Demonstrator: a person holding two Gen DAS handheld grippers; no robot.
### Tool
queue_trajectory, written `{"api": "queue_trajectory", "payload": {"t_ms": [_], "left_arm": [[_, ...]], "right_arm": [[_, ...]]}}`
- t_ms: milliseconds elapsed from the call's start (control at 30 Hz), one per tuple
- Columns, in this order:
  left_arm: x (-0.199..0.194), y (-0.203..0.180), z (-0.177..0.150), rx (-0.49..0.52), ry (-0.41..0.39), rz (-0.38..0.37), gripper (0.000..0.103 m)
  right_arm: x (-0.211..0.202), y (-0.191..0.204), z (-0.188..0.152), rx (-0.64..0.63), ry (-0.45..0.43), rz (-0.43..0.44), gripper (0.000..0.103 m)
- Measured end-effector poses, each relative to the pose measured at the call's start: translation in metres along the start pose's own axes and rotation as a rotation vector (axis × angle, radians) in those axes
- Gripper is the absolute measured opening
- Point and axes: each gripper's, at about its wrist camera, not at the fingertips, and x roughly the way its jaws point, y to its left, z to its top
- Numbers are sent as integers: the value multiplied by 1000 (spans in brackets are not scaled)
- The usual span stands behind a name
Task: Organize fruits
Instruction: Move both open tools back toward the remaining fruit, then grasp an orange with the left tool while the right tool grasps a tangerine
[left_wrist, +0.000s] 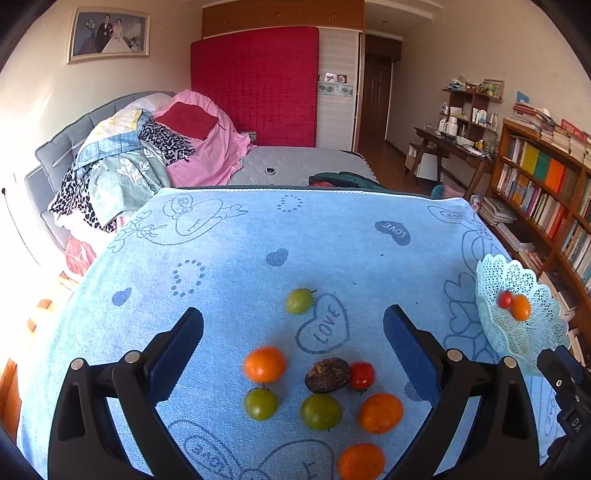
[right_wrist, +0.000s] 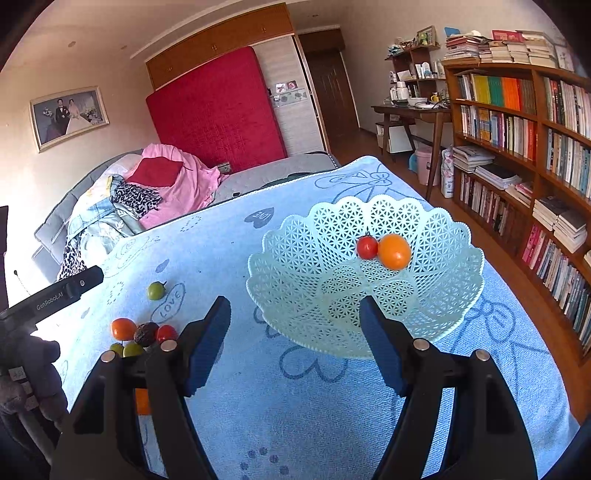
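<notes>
Several fruits lie loose on the blue towel (left_wrist: 240, 258): three oranges (left_wrist: 264, 364), three green tomatoes (left_wrist: 320, 411), a red tomato (left_wrist: 362, 375) and a dark wrinkled fruit (left_wrist: 327, 374). My left gripper (left_wrist: 293, 325) is open and empty above this cluster. A pale blue lattice basket (right_wrist: 436, 258) holds a red tomato (right_wrist: 367, 247) and an orange (right_wrist: 394, 251). My right gripper (right_wrist: 295, 314) is open and empty, just in front of the basket's near rim. The basket also shows at the right in the left wrist view (left_wrist: 532, 332).
The towel-covered table ends at a far edge (left_wrist: 295, 190) with a bed and piled clothes (left_wrist: 147, 147) behind. A bookshelf (right_wrist: 535, 166) stands to the right. The left gripper's body (right_wrist: 55, 291) shows at the left of the right wrist view.
</notes>
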Motion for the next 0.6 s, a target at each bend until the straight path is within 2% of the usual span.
{"api": "queue_trajectory", "payload": {"t_ms": [267, 600], "left_arm": [[19, 28, -13, -28, 60, 45, 97], [47, 32, -26, -17, 123, 61, 97]], "right_arm": [[3, 27, -14, -58, 30, 47, 74], [7, 63, -34, -136, 76, 118, 74]]}}
